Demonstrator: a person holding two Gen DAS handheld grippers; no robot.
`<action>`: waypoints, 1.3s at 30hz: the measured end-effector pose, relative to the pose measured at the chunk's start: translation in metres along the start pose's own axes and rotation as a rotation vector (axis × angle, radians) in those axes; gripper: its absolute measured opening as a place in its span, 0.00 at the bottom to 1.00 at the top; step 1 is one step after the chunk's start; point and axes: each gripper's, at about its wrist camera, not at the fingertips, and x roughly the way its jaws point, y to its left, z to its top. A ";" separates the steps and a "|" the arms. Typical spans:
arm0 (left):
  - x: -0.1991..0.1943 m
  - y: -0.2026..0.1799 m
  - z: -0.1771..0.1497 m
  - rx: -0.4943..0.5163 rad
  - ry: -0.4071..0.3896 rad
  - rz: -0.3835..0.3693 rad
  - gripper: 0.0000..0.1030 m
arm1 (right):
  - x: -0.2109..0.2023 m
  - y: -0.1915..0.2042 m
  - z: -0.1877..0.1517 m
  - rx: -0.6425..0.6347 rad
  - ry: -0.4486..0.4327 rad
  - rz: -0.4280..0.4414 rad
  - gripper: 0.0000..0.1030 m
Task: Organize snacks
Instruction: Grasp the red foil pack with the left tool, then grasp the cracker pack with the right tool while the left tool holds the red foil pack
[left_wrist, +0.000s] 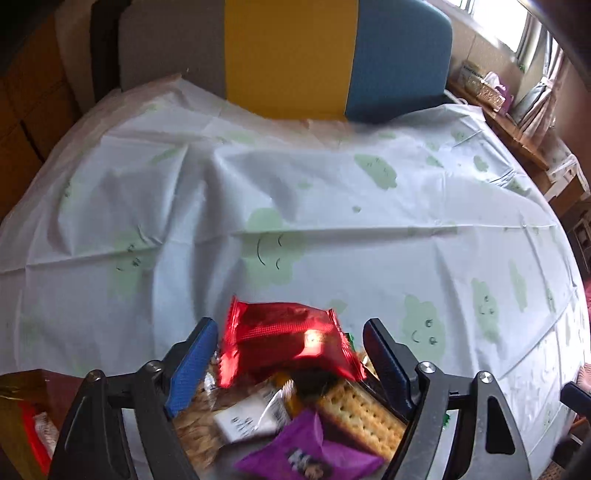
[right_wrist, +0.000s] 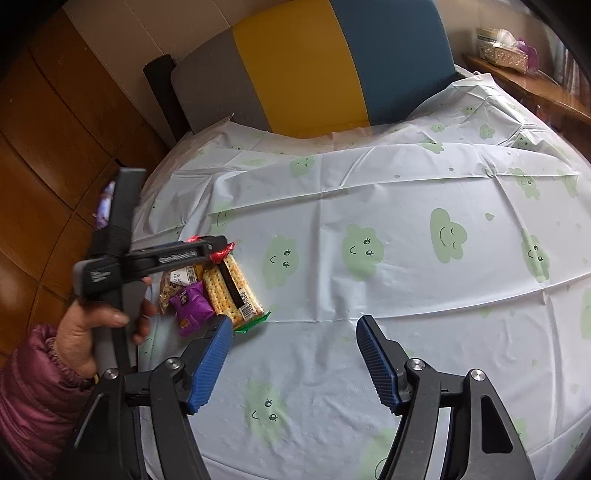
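Our left hand-held gripper (left_wrist: 290, 347) stands apart around the red packet (left_wrist: 288, 341) atop the snack pile (right_wrist: 210, 291); right hand-held gripper (right_wrist: 293, 354) apart, empty. Next, we likely close and lift.

Your left hand-held gripper (right_wrist: 218, 248) hides most of the red wrapper (right_wrist: 221, 254) in the right wrist view. Purple packet (left_wrist: 308, 456) blurred, cut by the left view's bottom edge; print unreadable.
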 end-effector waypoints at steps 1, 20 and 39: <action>0.002 0.000 -0.002 -0.010 -0.001 -0.013 0.60 | 0.000 0.000 0.000 0.000 -0.002 -0.002 0.68; -0.119 -0.028 -0.101 0.113 -0.222 -0.117 0.49 | 0.013 0.004 -0.007 -0.052 0.028 -0.062 0.68; -0.107 -0.022 -0.232 0.115 -0.132 -0.167 0.49 | 0.065 0.074 -0.015 -0.341 0.138 -0.020 0.61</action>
